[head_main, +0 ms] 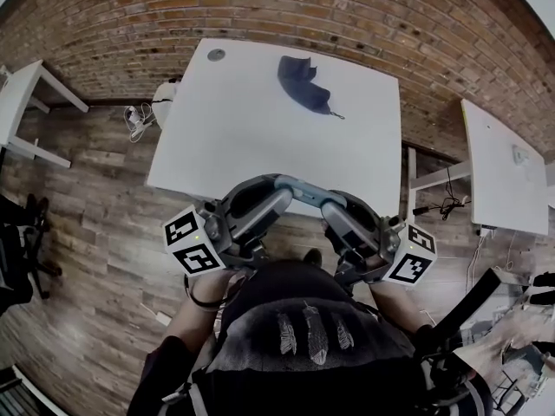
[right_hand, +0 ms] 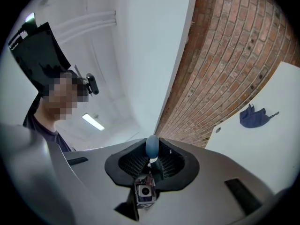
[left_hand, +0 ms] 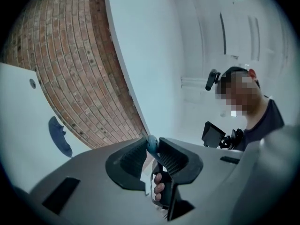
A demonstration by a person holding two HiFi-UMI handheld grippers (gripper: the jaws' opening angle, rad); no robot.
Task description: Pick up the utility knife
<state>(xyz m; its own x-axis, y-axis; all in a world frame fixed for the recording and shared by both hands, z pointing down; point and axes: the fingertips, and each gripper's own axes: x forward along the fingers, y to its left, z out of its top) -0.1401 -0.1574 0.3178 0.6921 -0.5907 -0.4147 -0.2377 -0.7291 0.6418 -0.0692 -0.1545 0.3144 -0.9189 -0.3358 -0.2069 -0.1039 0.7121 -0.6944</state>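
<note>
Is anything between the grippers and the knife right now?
Nothing visible stands in the way. The knife is clamped at one end by the left gripper and at the other by the right gripper.

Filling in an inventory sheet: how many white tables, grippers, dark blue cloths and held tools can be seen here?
White tables: 3
Grippers (left gripper, right gripper): 2
Dark blue cloth: 1
Blue-grey tool clamped in both grippers: 1
Total: 7

Over the tabletop's (head_main: 251, 133) near edge, the left tool (head_main: 279, 191) and right tool (head_main: 329, 206) grip a grey-blue utility knife (head_main: 303, 185); a dark cloth (head_main: 303, 83) lies toward its far edge.
</note>
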